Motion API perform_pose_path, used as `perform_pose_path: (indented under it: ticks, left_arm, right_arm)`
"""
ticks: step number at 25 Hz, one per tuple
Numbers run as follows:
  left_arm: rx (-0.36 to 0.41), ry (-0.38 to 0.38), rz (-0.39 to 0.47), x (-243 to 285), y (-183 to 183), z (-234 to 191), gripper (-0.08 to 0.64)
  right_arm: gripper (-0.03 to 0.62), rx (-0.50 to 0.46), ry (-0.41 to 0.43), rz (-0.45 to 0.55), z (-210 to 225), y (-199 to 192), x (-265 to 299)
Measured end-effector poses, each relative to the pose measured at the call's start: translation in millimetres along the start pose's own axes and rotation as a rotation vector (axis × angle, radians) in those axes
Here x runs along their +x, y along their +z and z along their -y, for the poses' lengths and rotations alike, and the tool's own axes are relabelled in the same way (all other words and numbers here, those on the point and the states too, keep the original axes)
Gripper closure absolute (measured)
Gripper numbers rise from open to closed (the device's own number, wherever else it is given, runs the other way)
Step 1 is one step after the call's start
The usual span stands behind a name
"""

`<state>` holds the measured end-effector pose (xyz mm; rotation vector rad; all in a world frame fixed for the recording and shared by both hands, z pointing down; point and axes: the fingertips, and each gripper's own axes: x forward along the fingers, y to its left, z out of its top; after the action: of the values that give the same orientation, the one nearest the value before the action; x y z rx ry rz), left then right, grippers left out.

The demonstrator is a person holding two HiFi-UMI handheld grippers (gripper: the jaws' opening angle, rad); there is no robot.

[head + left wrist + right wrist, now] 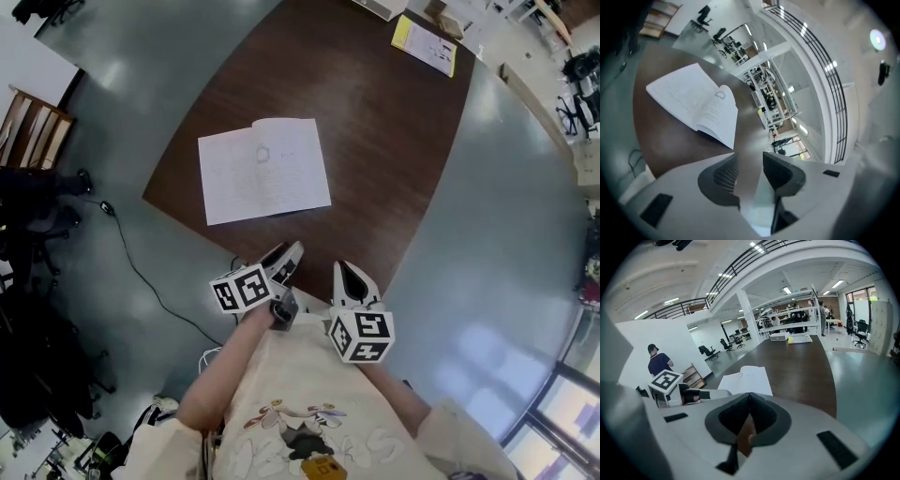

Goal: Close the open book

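Dark wood worktop (394, 141), smooth with a soft sheen; open book (264, 171), matt white paper; grey floor (497, 234) glossy; left gripper (749, 157) pale matt plastic, pads (724, 173) dark and ribbed.

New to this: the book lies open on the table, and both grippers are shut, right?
Not quite: the left gripper is open, jaws apart, empty, as the left gripper view shows. The right gripper is shut; the book lies open on the table.
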<state>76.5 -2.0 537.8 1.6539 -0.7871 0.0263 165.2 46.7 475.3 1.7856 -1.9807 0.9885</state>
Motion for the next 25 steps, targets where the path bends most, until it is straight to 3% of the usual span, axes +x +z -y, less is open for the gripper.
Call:
perform_pose_path:
  ticks: [3, 6, 12, 19, 25]
  left_arm:
    - [-0.200, -0.105, 0.084, 17, 5, -17, 0.345]
    - [-0.308, -0.138, 0.136, 26, 7, -35, 0.325]
    - [-0.426, -0.156, 0.221, 33, 24, -55, 0.325]
    - [-0.495, -0.107, 0.273, 47, 31, -84, 0.325]
    - [-0.573, -0.113, 0.325, 60, 35, -101, 0.325]
  right_arm:
    - [0.586, -0.010, -0.012, -0.023, 3, -3, 4]
    - [0.586, -0.022, -0.020, -0.036, 3, -5, 4]
    - [0.586, -0.041, -0.021, -0.058, 1, -7, 14]
    - [0.586, -0.009, -0.008, -0.104, -8, -10, 48]
    - [0.586, -0.055, -0.005, -0.147, -17, -17, 69]
